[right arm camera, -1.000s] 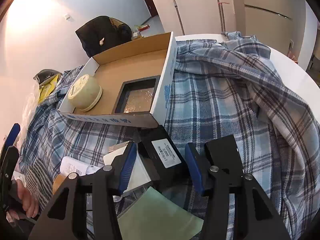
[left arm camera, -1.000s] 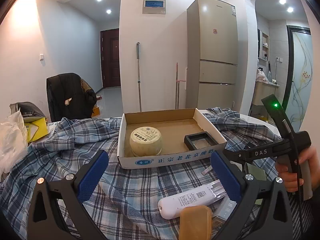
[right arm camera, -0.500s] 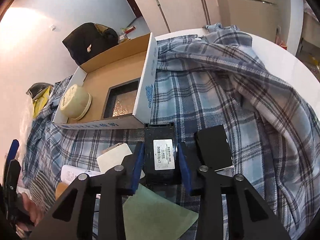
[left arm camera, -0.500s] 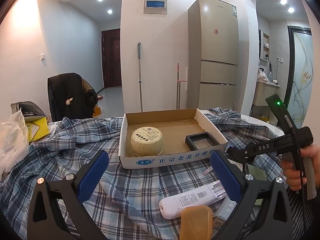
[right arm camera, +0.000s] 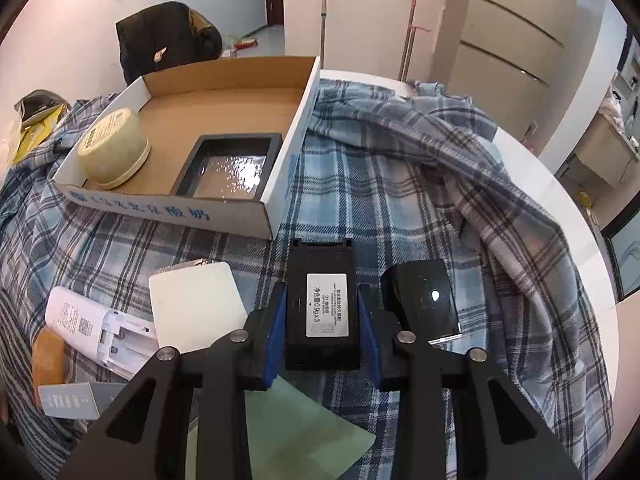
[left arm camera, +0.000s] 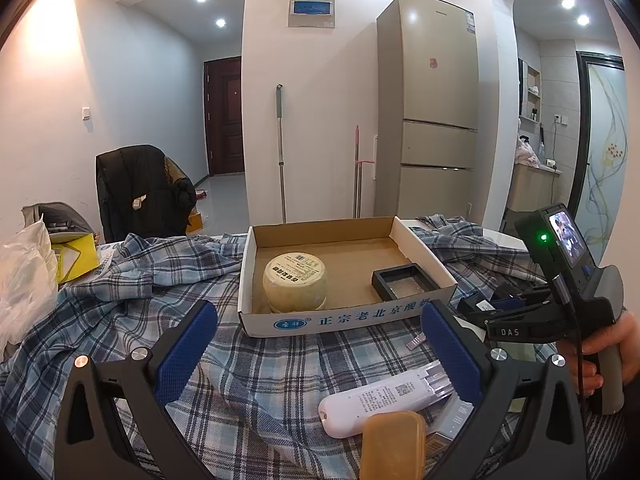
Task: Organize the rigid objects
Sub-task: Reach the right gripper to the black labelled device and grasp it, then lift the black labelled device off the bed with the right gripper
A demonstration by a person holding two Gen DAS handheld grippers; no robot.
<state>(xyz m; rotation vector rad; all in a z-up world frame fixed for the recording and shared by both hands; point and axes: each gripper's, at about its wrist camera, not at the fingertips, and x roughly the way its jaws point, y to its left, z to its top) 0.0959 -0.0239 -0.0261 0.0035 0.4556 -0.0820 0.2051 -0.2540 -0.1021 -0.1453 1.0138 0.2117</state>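
My right gripper (right arm camera: 322, 320) is shut on a black box with a white label (right arm camera: 322, 300), held just above the plaid cloth, in front of the cardboard tray's (right arm camera: 248, 216) near right corner. The tray (left arm camera: 348, 320) holds a round cream tub (left arm camera: 295, 286) and a shallow black dish (left arm camera: 404, 282). My left gripper (left arm camera: 320, 352) is open and empty, low over the cloth before the tray. A white oblong device (left arm camera: 384, 400) and an amber bar (left arm camera: 394, 444) lie near its right finger.
A white card (right arm camera: 196, 306), a glossy black slab (right arm camera: 420, 300), a green sheet (right arm camera: 304, 432) and a grey carton (right arm camera: 70, 400) lie on the plaid cloth (right arm camera: 400, 184). The white table edge (right arm camera: 580, 220) curves at right. A plastic bag (left arm camera: 24, 280) sits far left.
My right gripper closed on the black labelled box and lifted it toward the tray's corner. The left gripper stayed nearly still.
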